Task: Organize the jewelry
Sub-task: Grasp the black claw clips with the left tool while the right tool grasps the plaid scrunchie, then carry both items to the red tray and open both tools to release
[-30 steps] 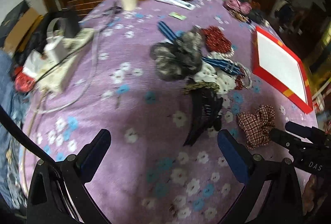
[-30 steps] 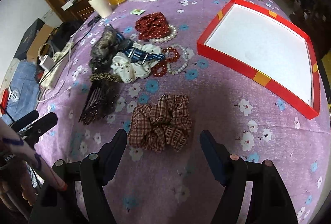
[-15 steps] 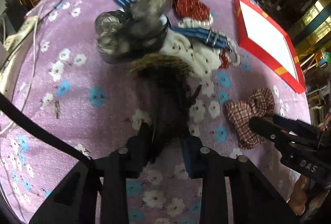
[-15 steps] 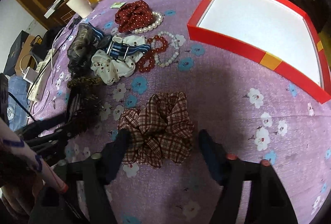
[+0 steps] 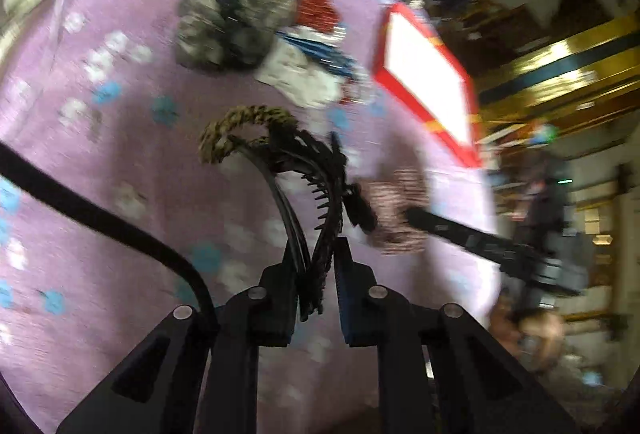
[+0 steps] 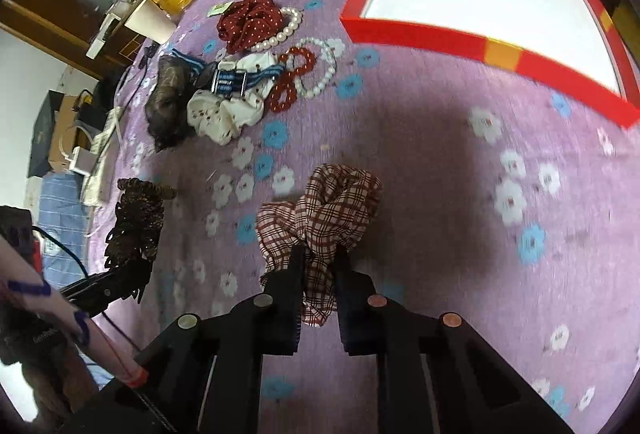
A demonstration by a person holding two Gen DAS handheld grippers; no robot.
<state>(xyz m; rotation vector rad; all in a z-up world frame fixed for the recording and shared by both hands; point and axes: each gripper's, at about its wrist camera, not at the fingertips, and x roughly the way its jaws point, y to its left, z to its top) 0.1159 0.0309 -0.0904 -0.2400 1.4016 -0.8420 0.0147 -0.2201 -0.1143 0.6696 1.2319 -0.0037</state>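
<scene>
My left gripper (image 5: 318, 254) is closing, and its pads press on a bundle of black toothed headbands (image 5: 320, 193) with a braided tan one (image 5: 240, 121) on top. The bundle stands up off the purple flowered cloth. My right gripper (image 6: 320, 258) is also closing, with a plaid scrunchie (image 6: 332, 201) pinched between its pads. The red tray (image 6: 440, 37) with a white floor lies at the far right with nothing in it. In the right wrist view the left gripper (image 6: 116, 282) holds the headbands (image 6: 138, 222) at the left.
A pile lies mid-table: a grey scrunchie (image 6: 168, 101), a white floral scrunchie (image 6: 224, 113), a red dotted scrunchie (image 6: 248, 21), pearl bracelets (image 6: 320, 73) and a red bead bracelet (image 6: 292, 77). A paper cup (image 6: 150, 21), a power strip (image 6: 106, 133) and cables sit at the left edge.
Both grippers dropped toward the cloth and went from wide open to shut, the left around the black headbands, the right around the plaid scrunchie. The headbands now tilt up off the cloth.
</scene>
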